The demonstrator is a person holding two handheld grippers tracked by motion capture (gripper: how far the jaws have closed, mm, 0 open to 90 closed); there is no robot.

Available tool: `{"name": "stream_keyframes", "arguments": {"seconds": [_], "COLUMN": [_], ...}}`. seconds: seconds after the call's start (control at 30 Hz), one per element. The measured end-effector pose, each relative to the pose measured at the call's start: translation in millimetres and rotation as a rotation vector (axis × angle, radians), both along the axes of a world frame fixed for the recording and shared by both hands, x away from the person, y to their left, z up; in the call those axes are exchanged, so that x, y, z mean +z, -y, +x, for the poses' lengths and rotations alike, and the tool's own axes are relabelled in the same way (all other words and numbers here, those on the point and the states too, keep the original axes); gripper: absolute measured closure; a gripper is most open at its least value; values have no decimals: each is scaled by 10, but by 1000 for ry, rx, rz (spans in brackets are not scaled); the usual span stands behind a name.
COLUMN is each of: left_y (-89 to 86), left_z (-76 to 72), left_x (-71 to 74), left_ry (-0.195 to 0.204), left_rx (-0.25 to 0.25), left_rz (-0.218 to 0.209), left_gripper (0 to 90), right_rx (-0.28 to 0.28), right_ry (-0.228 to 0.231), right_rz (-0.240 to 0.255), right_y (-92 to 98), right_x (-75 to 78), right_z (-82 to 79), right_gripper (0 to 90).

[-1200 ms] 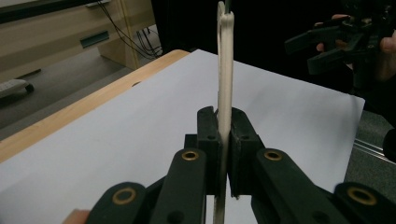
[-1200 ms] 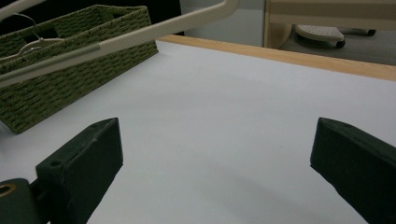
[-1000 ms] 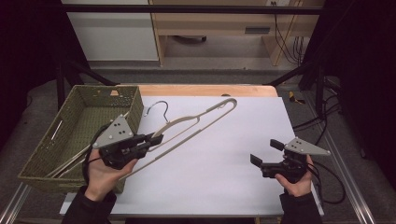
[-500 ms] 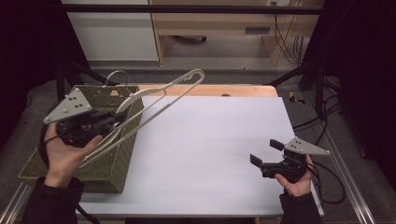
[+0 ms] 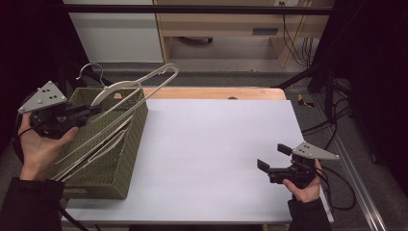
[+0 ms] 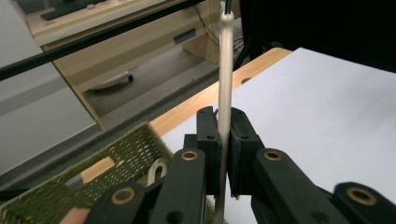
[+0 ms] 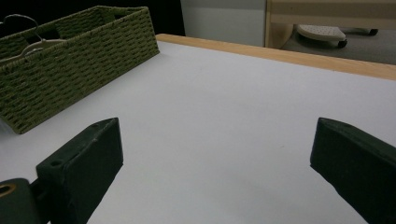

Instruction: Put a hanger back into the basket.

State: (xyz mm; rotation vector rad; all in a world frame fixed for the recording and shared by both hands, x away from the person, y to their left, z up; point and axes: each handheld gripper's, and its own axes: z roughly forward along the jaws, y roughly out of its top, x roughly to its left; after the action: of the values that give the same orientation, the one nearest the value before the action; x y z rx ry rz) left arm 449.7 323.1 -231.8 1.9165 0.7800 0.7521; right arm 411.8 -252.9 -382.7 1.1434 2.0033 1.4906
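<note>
The hanger [image 5: 130, 89] in your left tongs [image 5: 91, 110] is a pale, cream-coloured clothes hanger with a thin metal hook [image 5: 91, 71] at its top and a long looped body whose rounded far end points away from you. It is raised and tilted over the green woven basket [image 5: 122, 159], its hook end above the basket's far rim and its lower bar slanting down toward the basket's near left corner. In the left gripper view the pale bar [image 6: 224, 93] stands upright between the two black jaws, which are closed tight on it with the pads pressing from both sides. More pale hangers [image 5: 103, 144] lie inside the basket, under the one you hold. Your right tongs [image 5: 269, 158] hover over the white tabletop [image 5: 211, 144], well apart from the basket on its right side; the jaws stand wide apart with nothing between them, and the right gripper view looks across bare tabletop toward the basket [image 7: 79, 60]. Against the picture from a second ago, you have carried the hanger off the tabletop, where it lay just right of the basket, and brought it over the basket, with your left hand [image 5: 41, 144] now at the basket's left side instead of its right. Your right hand [image 5: 303, 185] and its tongs have stayed where they were.
</note>
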Motion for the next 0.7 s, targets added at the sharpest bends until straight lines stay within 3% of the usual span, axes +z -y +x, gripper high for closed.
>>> {"name": "stream_keyframes", "arguments": {"seconds": [0.2, 0.47, 0.7], "left_y": [-276, -531, -714], "left_z": [157, 203, 236], "left_x": [-155, -273, -438], "left_ry": [-31, -54, -74], "left_rx": [64, 114, 152], "left_rz": [-9, -14, 30], "left_gripper": [848, 847, 847], "right_rx": [0, -1, -5], "right_ry": [-1, -7, -9], "right_rz": [0, 3, 3], "right_y": [2, -5, -4], "right_x": [1, -2, -3], "right_z": [0, 3, 5], "right_gripper": [30, 29, 29]}}
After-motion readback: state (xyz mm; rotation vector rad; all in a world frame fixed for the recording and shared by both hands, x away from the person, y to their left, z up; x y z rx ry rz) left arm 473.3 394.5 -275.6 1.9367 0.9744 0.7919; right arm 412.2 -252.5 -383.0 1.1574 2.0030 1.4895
